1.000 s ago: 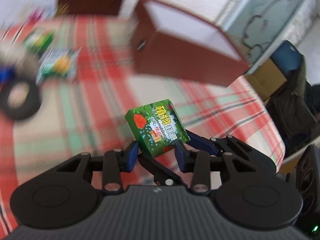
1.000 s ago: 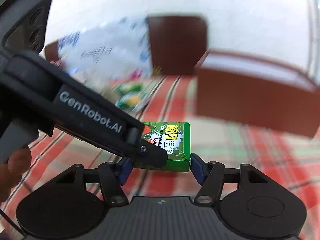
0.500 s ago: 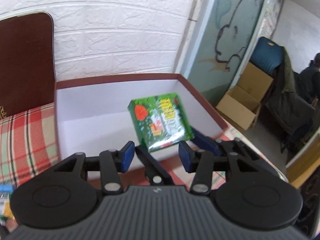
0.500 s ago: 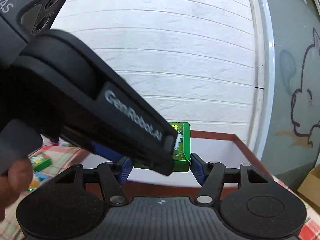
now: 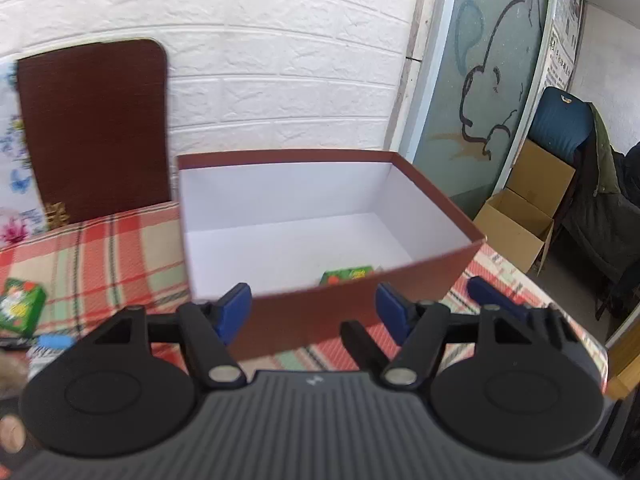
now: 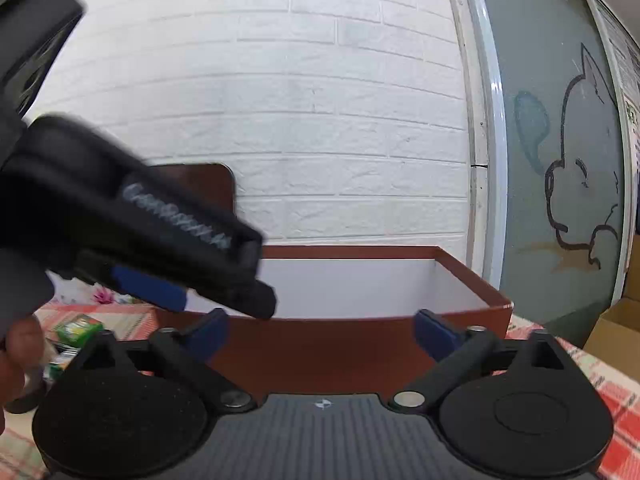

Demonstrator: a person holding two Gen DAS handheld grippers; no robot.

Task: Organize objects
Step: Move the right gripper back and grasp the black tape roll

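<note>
A brown box (image 5: 436,264) with a white inside stands open on the checked tablecloth. A green packet (image 5: 346,274) lies on its floor near the front wall, touched by no gripper. My left gripper (image 5: 314,312) hovers just before that wall, its jaws opening with nothing between them. In the right wrist view, my right gripper (image 6: 320,332) faces the same box (image 6: 360,348), jaws opening wide and empty. The left gripper's black frame (image 6: 160,216) crosses that view from the left. One blue finger of the right gripper (image 5: 486,290) shows in the left wrist view.
More green packets lie on the cloth at the left (image 5: 18,306) (image 6: 78,330). A brown lid (image 5: 94,132) leans on the white brick wall. A cardboard box (image 5: 520,224) and a blue chair (image 5: 560,120) stand beyond the table's right edge. A hand (image 6: 16,356) holds the left gripper.
The green packet, held between both grippers over the box half a second ago, now lies inside it. Both pairs of jaws have spread apart, and the left gripper has drawn back.
</note>
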